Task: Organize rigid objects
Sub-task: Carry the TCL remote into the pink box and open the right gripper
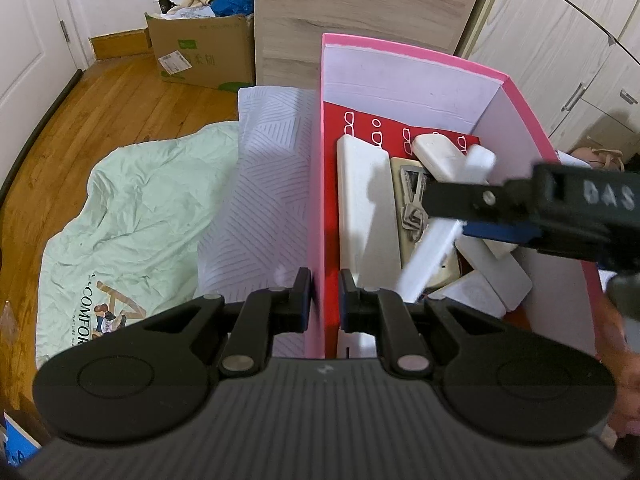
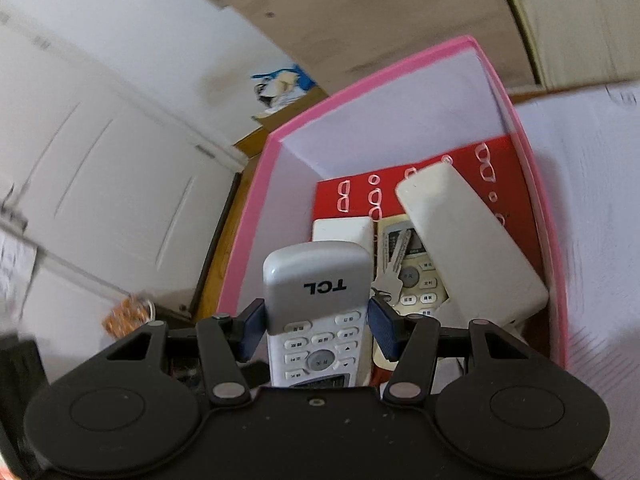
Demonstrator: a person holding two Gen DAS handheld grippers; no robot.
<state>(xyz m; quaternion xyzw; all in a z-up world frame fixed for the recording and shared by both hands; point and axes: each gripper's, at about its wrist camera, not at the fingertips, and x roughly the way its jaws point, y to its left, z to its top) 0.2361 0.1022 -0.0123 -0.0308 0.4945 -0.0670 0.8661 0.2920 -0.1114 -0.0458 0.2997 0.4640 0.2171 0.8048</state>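
A pink box [image 1: 416, 58] with pale inner walls holds several white remotes and a bunch of keys [image 1: 414, 200] on a red sheet. My left gripper [image 1: 325, 300] is shut on the box's left wall [image 1: 316, 208], one finger on each side. My right gripper [image 2: 316, 328] is shut on a grey and white TCL remote [image 2: 316, 280] and holds it over the box [image 2: 280, 136]. In the left wrist view that gripper [image 1: 452, 196] reaches in from the right with the remote [image 1: 436, 248] tilted over the other remotes. A beige remote [image 2: 416, 280] lies under the keys [image 2: 394, 264].
A patterned white pillow [image 1: 260, 184] and a pale green sheet [image 1: 140, 216] lie left of the box. A cardboard box [image 1: 200, 52] of clutter stands on the wooden floor [image 1: 120, 100] at the back. Wooden cabinets [image 1: 560, 40] stand behind and to the right.
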